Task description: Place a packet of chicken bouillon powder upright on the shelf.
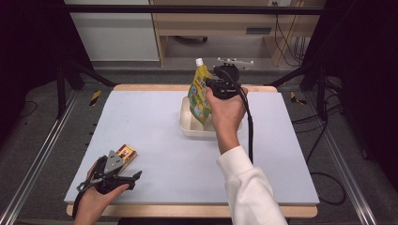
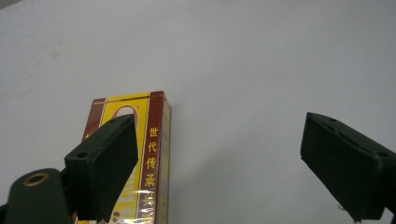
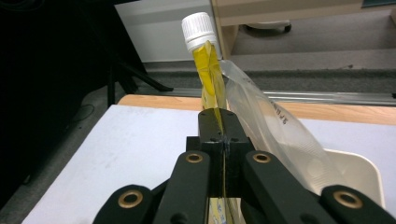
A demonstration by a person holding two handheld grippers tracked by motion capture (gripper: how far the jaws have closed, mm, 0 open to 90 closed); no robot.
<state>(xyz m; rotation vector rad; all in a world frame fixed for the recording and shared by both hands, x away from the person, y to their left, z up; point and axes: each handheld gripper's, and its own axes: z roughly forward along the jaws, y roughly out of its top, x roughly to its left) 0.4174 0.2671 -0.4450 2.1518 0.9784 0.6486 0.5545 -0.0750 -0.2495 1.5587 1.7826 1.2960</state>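
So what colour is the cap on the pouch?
White; the cap tops the yellow pouch, clearest in the right gripper view.

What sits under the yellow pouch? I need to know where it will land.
The white tray lies beneath the pouch, held by the right tongs; the hand covers part of the tray's inside.

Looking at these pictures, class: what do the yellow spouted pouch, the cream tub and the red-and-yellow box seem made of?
Yellow spouted pouch: flexible glossy plastic film, creased, partly translucent, with a hard white cap.
Cream tub: probably moulded plastic, smooth and matt.
Red-and-yellow box: apparently printed card in shiny clear wrap.
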